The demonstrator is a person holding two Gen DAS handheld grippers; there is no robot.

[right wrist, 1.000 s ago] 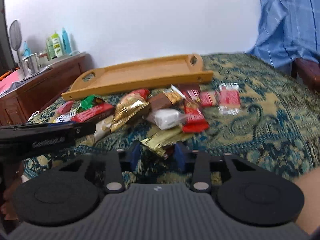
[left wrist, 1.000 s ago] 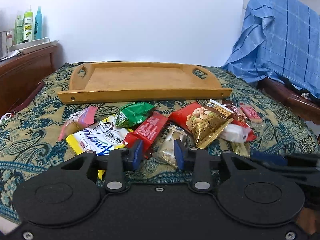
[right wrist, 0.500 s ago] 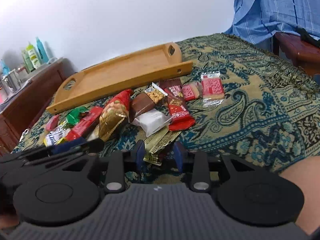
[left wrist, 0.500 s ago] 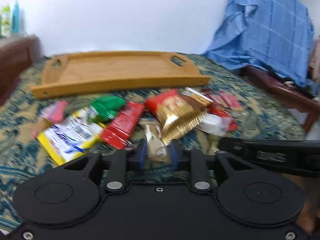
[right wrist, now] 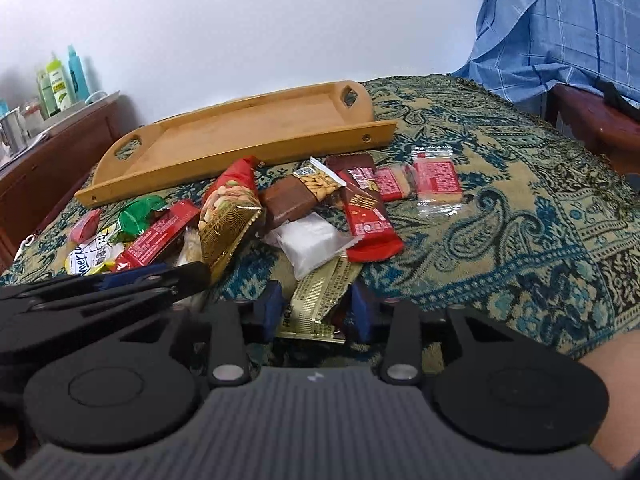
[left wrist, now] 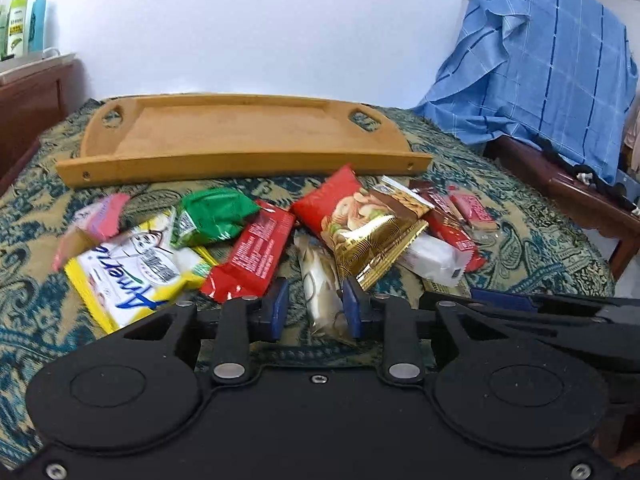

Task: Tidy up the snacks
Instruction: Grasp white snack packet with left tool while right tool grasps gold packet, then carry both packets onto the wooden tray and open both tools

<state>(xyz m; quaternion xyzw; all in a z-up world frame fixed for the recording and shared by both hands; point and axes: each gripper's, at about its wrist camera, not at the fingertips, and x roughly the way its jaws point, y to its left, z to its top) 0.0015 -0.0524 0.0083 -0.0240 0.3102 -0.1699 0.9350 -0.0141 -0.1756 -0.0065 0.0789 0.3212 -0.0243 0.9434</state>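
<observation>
Risk of slippage at both grasps. Left gripper (left wrist: 314, 310) fingers partly open, straddling beige wafer packet (left wrist: 322, 288) without visible clamping; right gripper (right wrist: 316, 308) likewise around gold sachet (right wrist: 318, 300). Both packets tucked under heaped snacks on bed (right wrist: 520, 240); wooden tray (left wrist: 240, 136) bare beyond. Lifting likely to drag neighbours.

A plain white wall (left wrist: 248, 20) forms the backdrop under even, diffuse light. A teal-and-tan paisley cloth (right wrist: 520, 208) covers the surface in the foreground. A dark wood cabinet (left wrist: 28, 96) at the left carries bottles (right wrist: 60, 80), and a blue checked cloth (left wrist: 552, 68) is draped over dark wood furniture (left wrist: 580, 196) at the right.
</observation>
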